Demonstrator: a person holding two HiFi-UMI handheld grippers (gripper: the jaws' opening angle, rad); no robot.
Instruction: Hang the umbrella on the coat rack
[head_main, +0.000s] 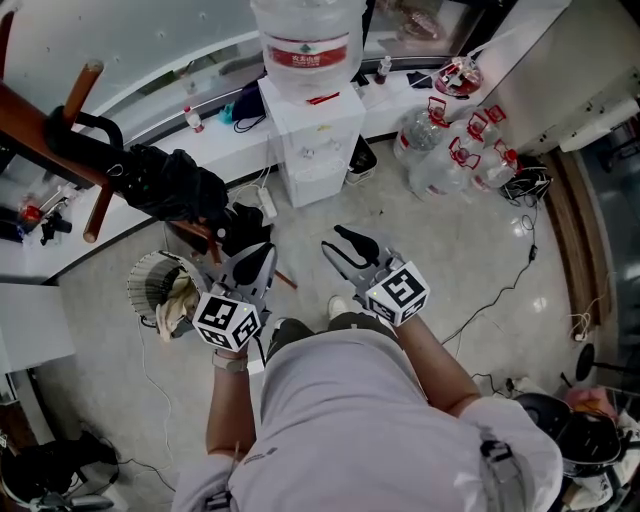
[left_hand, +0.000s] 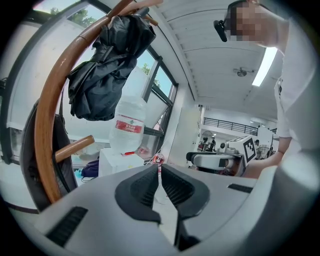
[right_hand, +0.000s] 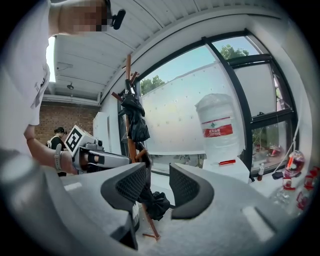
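A black folded umbrella (head_main: 170, 185) hangs on the dark wooden coat rack (head_main: 40, 140), its curved handle over a peg at the upper left. The left gripper view looks up at this umbrella (left_hand: 107, 65) against the rack's bent pole (left_hand: 50, 125). My left gripper (head_main: 262, 252) is just right of the umbrella, apart from it; its jaws (left_hand: 159, 167) meet at the tips with nothing in them. My right gripper (head_main: 342, 245) is further right. Its jaws (right_hand: 157, 172) stand a narrow gap apart and hold nothing. Beyond them are the rack (right_hand: 129, 75) and the umbrella (right_hand: 135, 117).
A white water dispenser (head_main: 310, 140) with a large bottle (head_main: 305, 40) stands straight ahead, several water jugs (head_main: 450, 150) to its right. A round wire basket (head_main: 160, 290) sits by the rack's foot. Cables (head_main: 520, 270) trail over the floor at right.
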